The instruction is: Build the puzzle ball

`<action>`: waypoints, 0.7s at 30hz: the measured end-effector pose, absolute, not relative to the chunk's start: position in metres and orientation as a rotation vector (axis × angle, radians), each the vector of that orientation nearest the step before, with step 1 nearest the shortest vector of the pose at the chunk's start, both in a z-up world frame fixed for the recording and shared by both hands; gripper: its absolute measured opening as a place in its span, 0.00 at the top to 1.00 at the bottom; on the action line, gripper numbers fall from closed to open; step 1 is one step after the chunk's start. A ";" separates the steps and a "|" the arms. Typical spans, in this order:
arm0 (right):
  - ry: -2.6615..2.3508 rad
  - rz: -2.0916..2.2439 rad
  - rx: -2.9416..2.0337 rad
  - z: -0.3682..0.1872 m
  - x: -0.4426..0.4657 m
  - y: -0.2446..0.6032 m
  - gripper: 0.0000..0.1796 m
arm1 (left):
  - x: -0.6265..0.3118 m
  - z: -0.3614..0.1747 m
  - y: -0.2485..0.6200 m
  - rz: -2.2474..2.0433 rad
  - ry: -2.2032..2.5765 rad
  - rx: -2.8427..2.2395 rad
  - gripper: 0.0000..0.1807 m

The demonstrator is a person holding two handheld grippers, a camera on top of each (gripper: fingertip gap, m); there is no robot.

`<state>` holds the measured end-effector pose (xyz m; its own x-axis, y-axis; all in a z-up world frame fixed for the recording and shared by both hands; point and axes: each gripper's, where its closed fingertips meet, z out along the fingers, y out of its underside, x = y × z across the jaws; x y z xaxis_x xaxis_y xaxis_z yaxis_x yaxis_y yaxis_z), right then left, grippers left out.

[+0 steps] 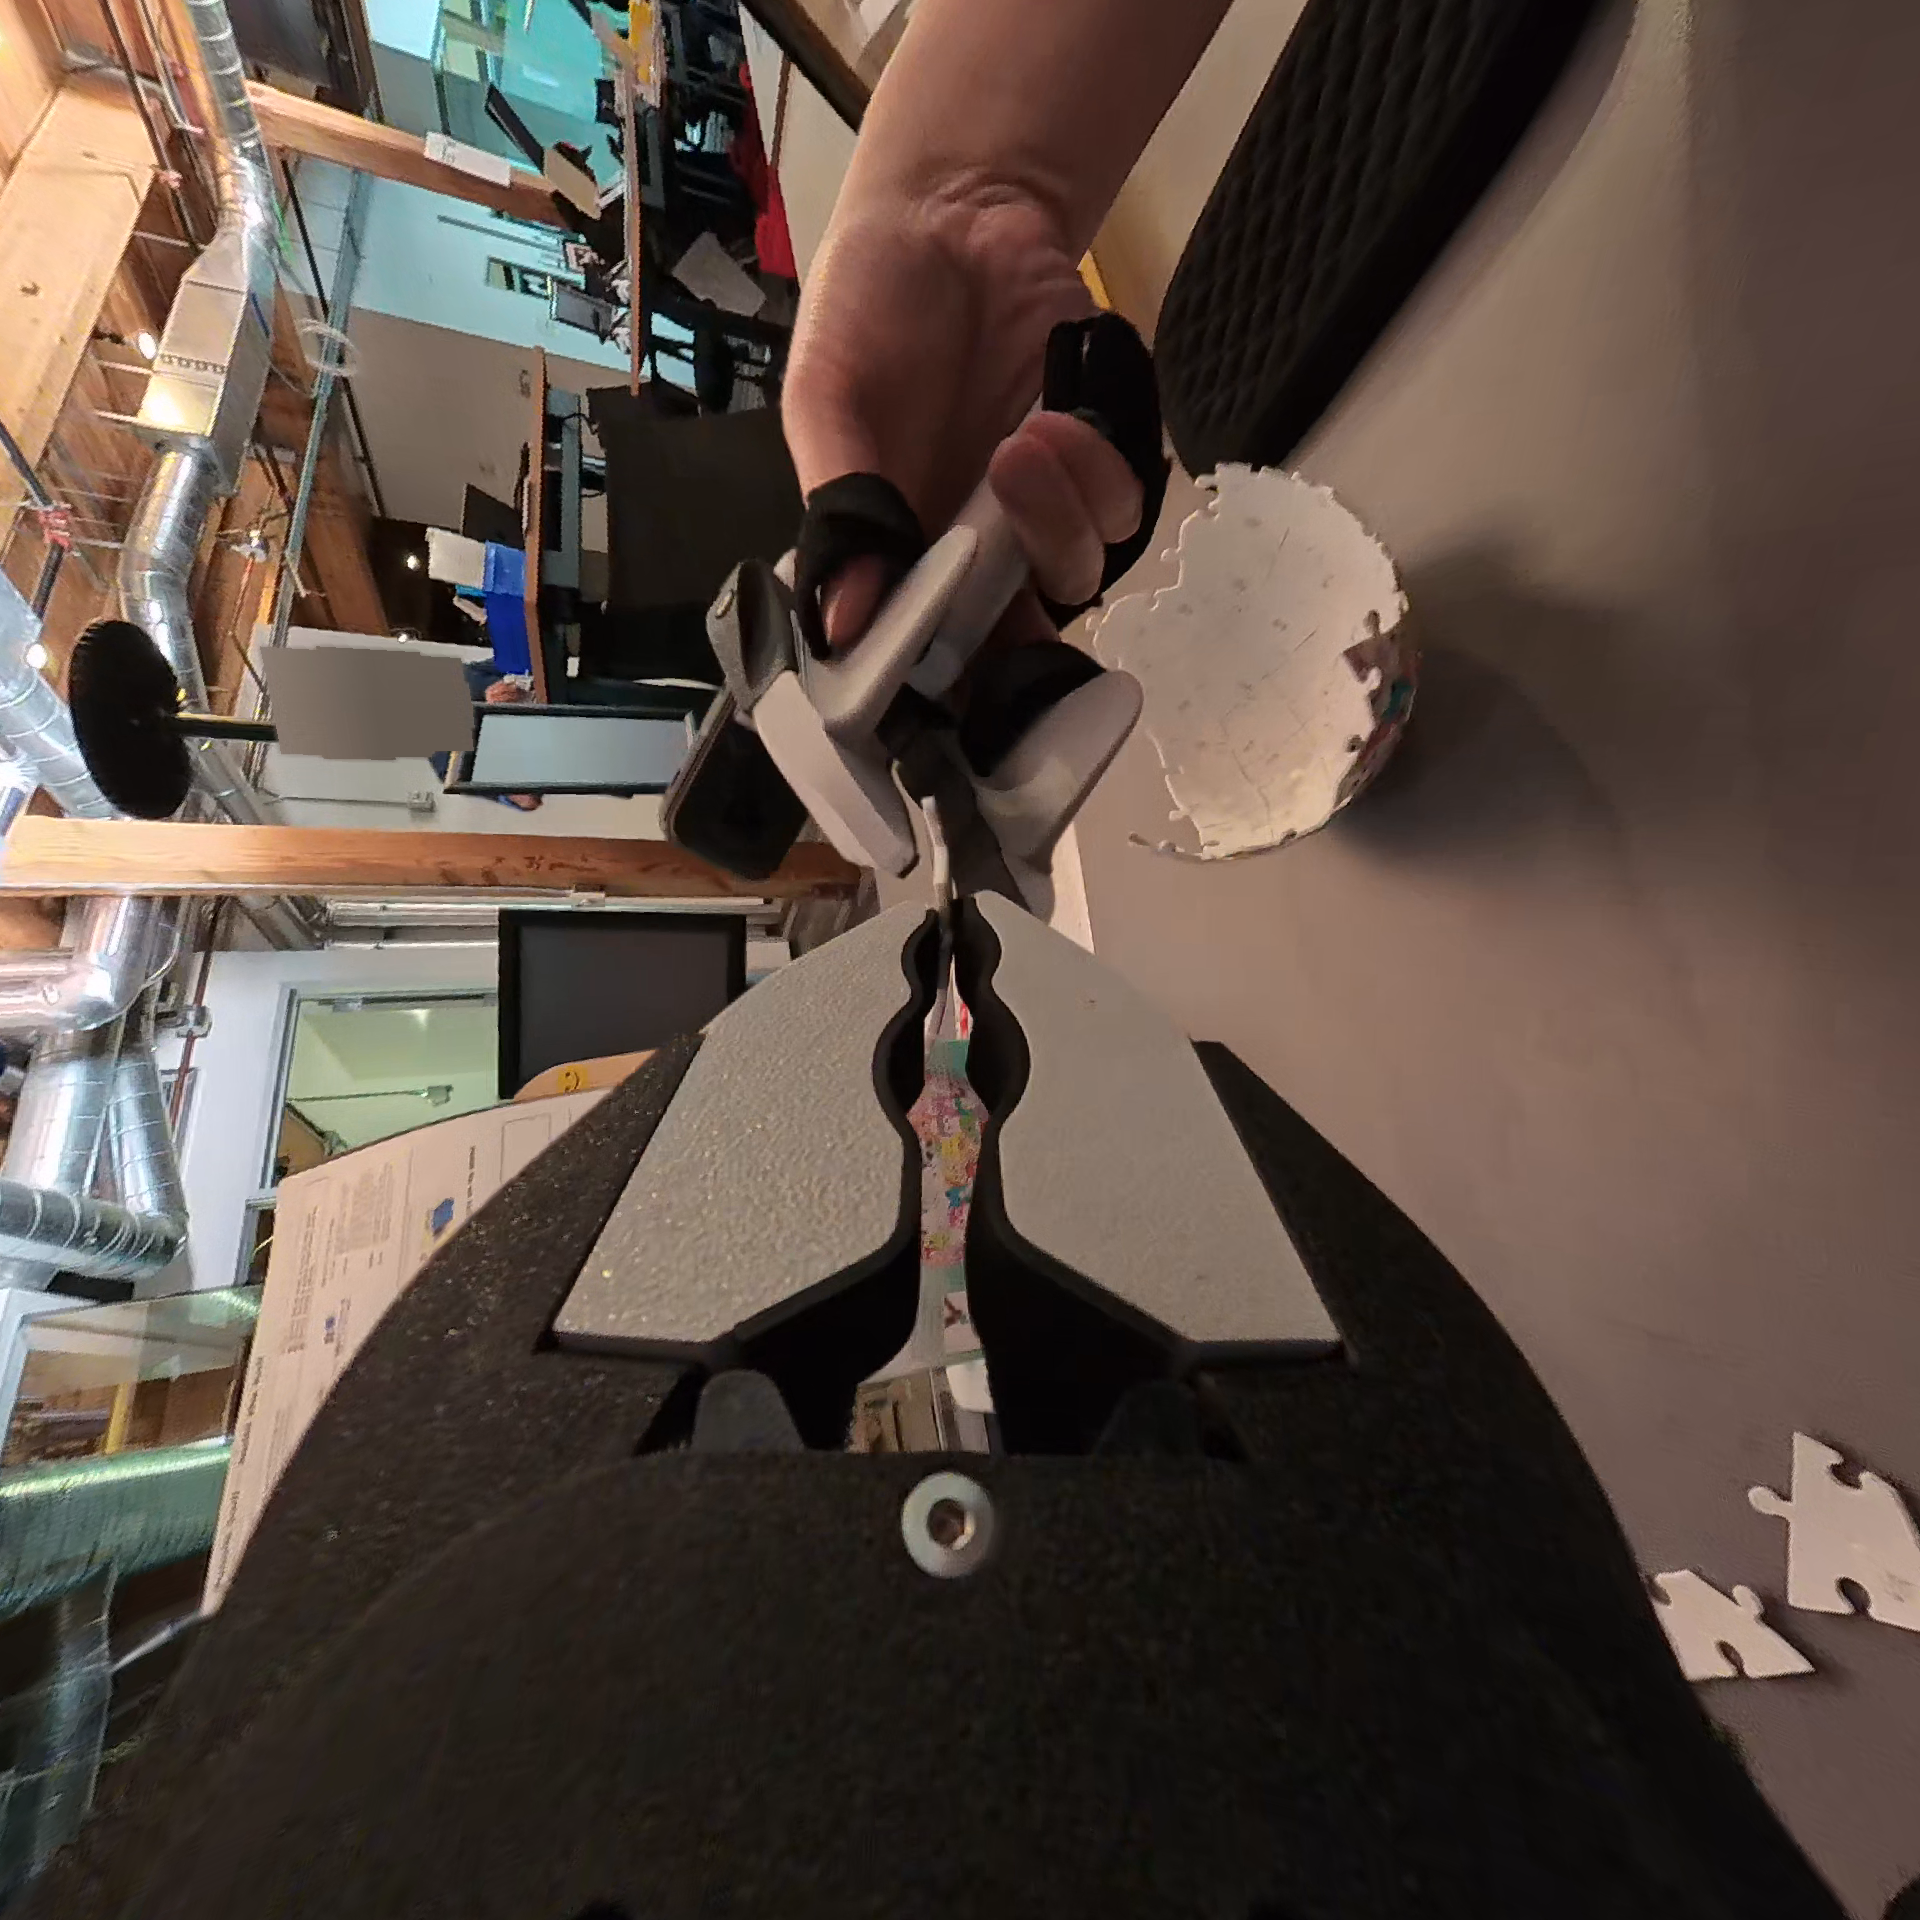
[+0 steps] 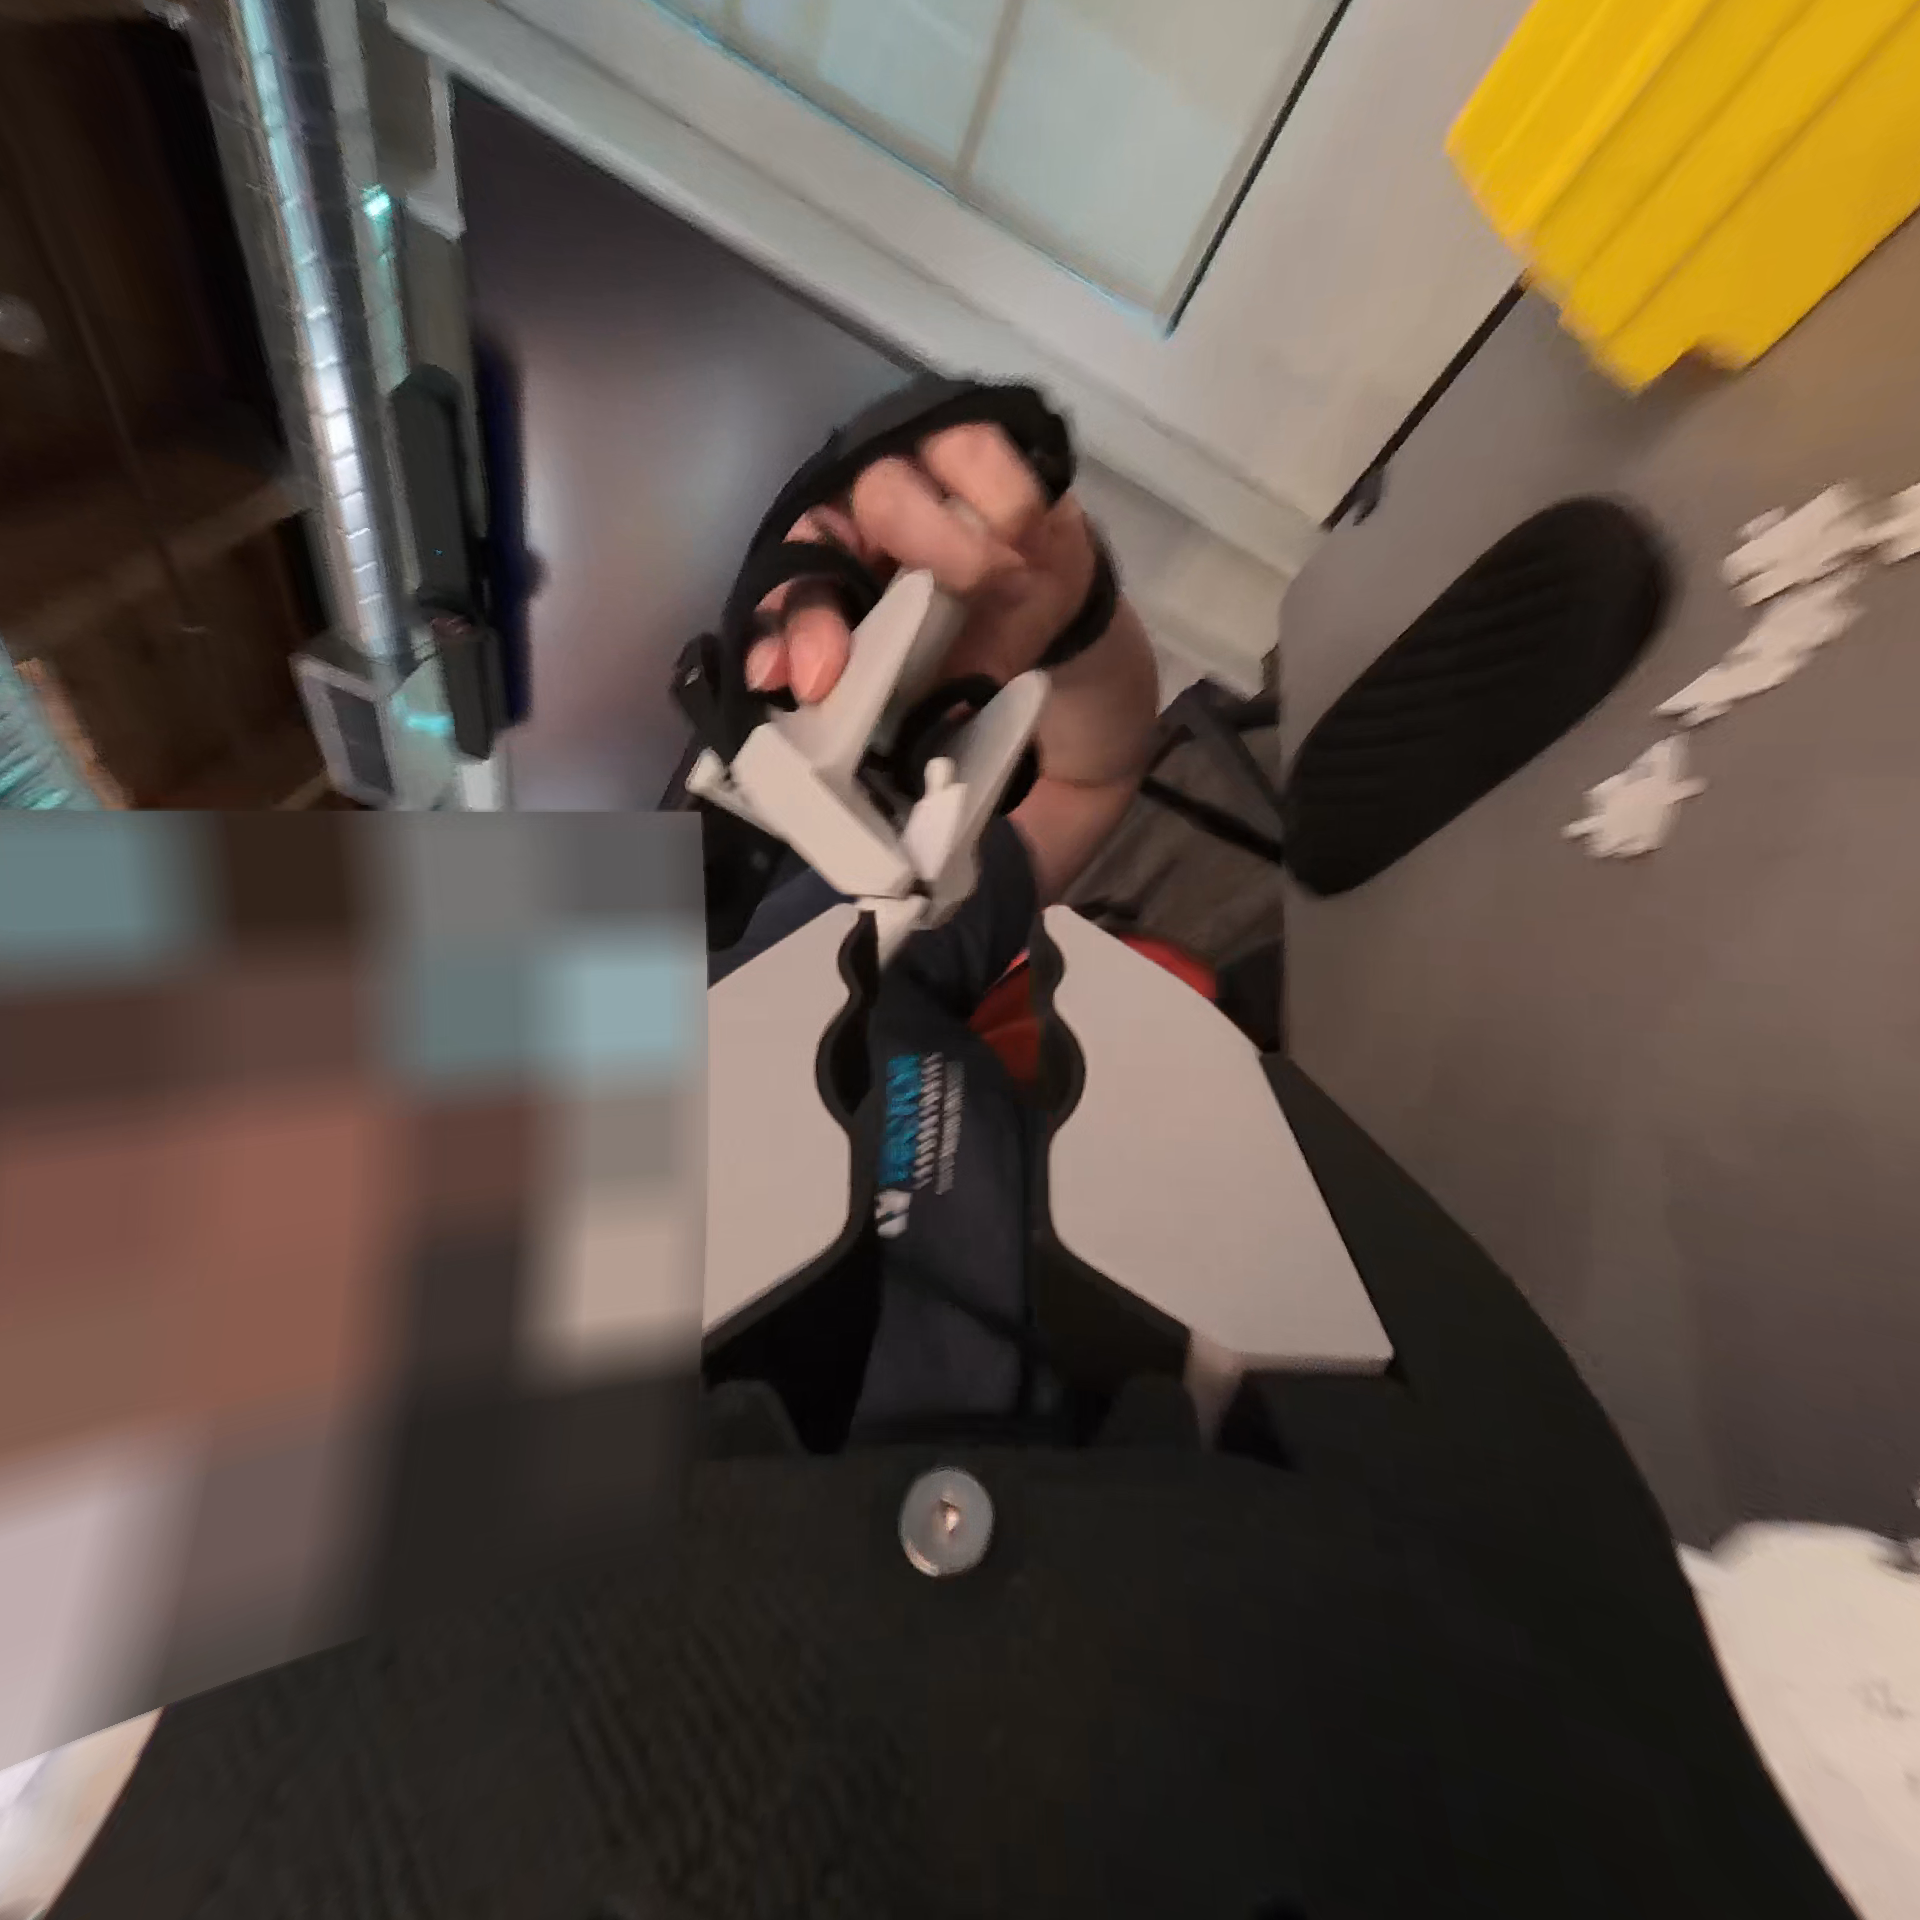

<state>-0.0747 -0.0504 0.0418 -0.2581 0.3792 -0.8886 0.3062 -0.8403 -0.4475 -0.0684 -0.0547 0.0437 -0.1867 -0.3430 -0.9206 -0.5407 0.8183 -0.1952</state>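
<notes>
My left gripper (image 1: 948, 920) is shut on a puzzle piece (image 1: 943, 1153), which shows edge-on with a colourful printed face between the fingers. The half-built puzzle ball (image 1: 1268, 665), a white-lined open shell, sits on the grey table (image 1: 1558, 935) to the right. My right gripper (image 1: 966, 876), held by a hand, faces the left one tip to tip. In the blurred right wrist view my right gripper (image 2: 948, 935) stands open. The white end of the piece (image 2: 896, 920) pokes from the left gripper (image 2: 904, 894) into the gap, near the left fingertip.
A black oval ribbed object (image 1: 1351, 208) lies behind the ball; it also shows in the right wrist view (image 2: 1455, 696). Loose white pieces lie on the table (image 1: 1839, 1548), with more at the far right (image 2: 1766, 623). A yellow bin (image 2: 1683, 156) stands at the back. Less than 4 cm separates the two grippers' tips. From the right gripper's tips to the half-built puzzle ball (image 1: 1268, 665) is close to 15 cm.
</notes>
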 end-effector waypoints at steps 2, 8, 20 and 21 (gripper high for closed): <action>-0.909 2.391 -1.851 0.049 -0.072 -0.061 0.91 | -0.066 0.041 -0.057 0.170 1.818 -0.685 0.99; -0.924 2.357 -1.847 0.049 -0.068 -0.060 0.98 | -0.062 0.049 -0.056 0.041 1.733 -0.789 0.91; -1.063 1.483 -1.377 0.069 -0.055 -0.024 0.98 | -0.063 0.068 -0.036 -1.113 1.008 -1.486 0.90; -1.058 1.449 -1.374 0.069 -0.055 -0.022 0.98 | -0.059 0.065 -0.034 -1.125 1.010 -1.485 0.91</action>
